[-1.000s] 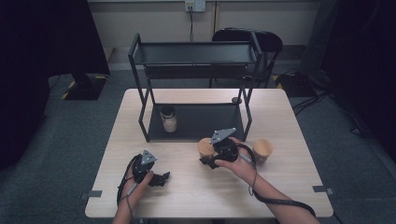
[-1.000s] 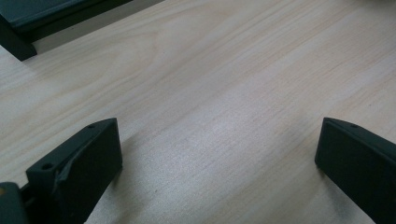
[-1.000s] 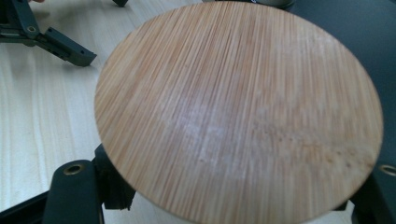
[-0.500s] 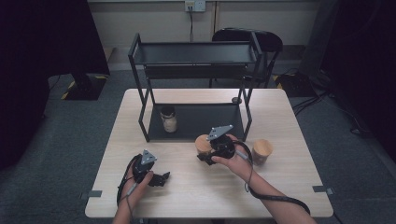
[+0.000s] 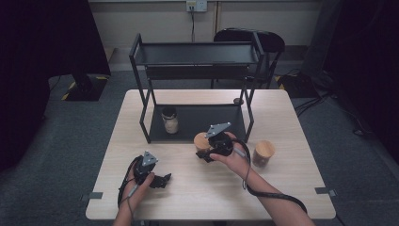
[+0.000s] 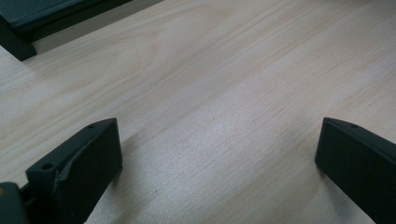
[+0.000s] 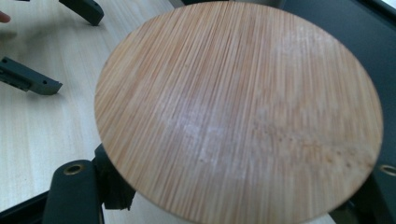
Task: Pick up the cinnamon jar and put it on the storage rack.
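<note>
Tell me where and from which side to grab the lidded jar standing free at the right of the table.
Grip the jar around its round body, just under the bamboo lid, coming in level from the near side. It stands upright and alone on the table, and the wide flat lid gives the jaws little to pinch. The right gripper, nearest to it, is already shut on a similar jar.

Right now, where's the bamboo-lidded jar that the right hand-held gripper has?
High view: the bamboo-lidded jar sits in the right hand-held gripper at table centre, just in front of the black shelf rack, with a second lidded jar to its right.
</note>
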A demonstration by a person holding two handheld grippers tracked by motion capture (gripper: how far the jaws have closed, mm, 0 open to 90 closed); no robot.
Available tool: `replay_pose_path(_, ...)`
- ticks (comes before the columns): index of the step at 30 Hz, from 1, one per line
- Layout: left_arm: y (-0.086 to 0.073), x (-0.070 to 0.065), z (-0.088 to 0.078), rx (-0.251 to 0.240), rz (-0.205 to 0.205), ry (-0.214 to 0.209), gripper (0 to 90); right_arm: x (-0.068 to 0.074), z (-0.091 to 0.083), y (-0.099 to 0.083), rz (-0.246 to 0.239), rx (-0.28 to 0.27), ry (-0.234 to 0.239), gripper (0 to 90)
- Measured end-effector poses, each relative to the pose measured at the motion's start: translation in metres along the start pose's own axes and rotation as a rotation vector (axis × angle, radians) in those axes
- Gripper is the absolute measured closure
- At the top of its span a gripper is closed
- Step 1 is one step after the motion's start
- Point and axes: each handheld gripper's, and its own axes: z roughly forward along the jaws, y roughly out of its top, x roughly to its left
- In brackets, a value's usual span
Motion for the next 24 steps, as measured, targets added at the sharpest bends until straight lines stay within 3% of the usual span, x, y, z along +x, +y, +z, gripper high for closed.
replay_pose_path(24,0.000,0.000,0.000,0.000,0.004,0.000,0.2,-0.023,0.004,0.011,0.053,-0.019,-0.036,25.1)
